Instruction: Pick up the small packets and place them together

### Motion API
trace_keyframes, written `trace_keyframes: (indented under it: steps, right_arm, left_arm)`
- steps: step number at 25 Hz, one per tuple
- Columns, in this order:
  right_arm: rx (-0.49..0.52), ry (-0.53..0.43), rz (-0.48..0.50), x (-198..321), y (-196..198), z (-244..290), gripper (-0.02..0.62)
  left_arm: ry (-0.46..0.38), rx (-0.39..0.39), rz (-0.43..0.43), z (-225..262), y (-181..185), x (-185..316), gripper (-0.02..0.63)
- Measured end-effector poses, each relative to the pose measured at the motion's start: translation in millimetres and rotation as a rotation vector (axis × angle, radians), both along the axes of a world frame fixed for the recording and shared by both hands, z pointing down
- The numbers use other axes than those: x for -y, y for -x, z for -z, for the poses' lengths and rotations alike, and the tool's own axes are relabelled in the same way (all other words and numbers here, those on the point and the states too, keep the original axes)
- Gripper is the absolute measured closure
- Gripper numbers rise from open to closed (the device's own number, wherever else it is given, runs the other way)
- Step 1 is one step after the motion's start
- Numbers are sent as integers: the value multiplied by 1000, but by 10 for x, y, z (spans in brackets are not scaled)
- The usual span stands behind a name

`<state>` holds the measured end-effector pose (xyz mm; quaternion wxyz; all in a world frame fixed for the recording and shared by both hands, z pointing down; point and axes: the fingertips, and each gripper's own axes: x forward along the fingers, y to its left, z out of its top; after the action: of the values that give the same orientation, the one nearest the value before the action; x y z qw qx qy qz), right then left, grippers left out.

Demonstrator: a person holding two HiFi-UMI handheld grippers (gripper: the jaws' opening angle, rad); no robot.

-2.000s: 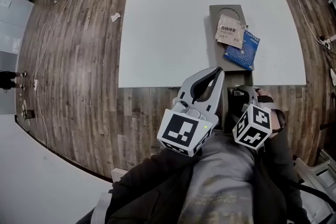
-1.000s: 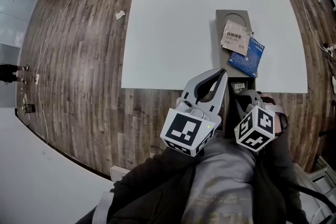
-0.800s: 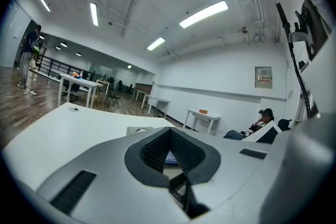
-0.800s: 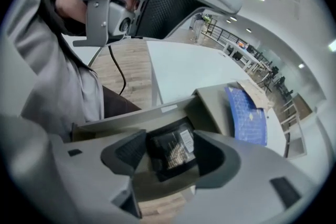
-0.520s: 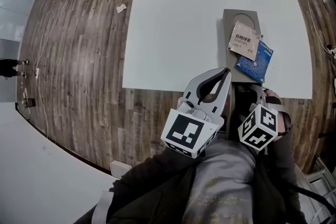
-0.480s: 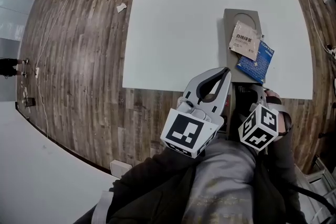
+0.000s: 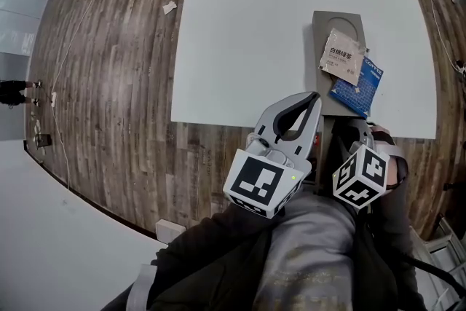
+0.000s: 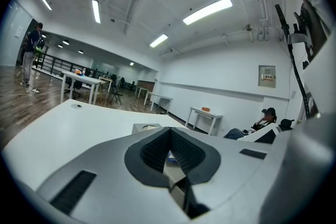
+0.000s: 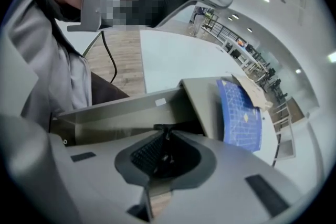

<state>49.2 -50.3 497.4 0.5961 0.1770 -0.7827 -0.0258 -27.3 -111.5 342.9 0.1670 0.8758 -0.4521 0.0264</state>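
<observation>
White table (image 7: 255,25), beige packet (image 7: 342,56), blue packet (image 7: 360,87)

Two small packets, both lying flat. The beige packet (image 7: 344,56), dark print on its face, sits tilted on the grey board (image 7: 329,20), its lower corner lapping over the blue packet (image 7: 360,86). The blue one overhangs the board's right edge onto the white table (image 7: 247,33), close to the table's near edge.
</observation>
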Motion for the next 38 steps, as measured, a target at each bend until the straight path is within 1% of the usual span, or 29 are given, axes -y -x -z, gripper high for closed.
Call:
trace_keyframes:
  steps: [3, 9, 16, 21, 25, 28, 31, 35, 38]
  right_arm:
    - [30, -24, -21, 8, 6, 63, 578]
    - [97, -67, -33, -110, 50, 333, 583]
    - [170, -130, -19, -469, 66, 716, 583]
    - [209, -108, 17, -801, 73, 821, 583]
    - [219, -109, -10, -889, 9, 803, 583]
    - [233, -117, -43, -856, -32, 832, 583]
    - [254, -141, -75, -730, -38, 953, 583]
    - [273, -190, -107, -398, -26, 1143, 583]
    - [275, -227, -112, -49, 11, 1264, 583]
  left_arm:
    - [-9, 3, -4, 21, -26, -6, 603]
    - [-15, 8, -31, 144, -134, -117, 603]
    - [-32, 32, -83, 362, -352, -366, 603]
    - [-40, 42, -145, 470, -567, -534, 603]
    - [-42, 45, -184, 474, -708, -602, 603]
    - [-30, 47, -193, 426, -711, -627, 603]
    - [-33, 43, -183, 452, -629, -575, 603]
    - [-39, 36, -156, 492, -456, -425, 603]
    - [-36, 35, -135, 488, -296, -281, 603]
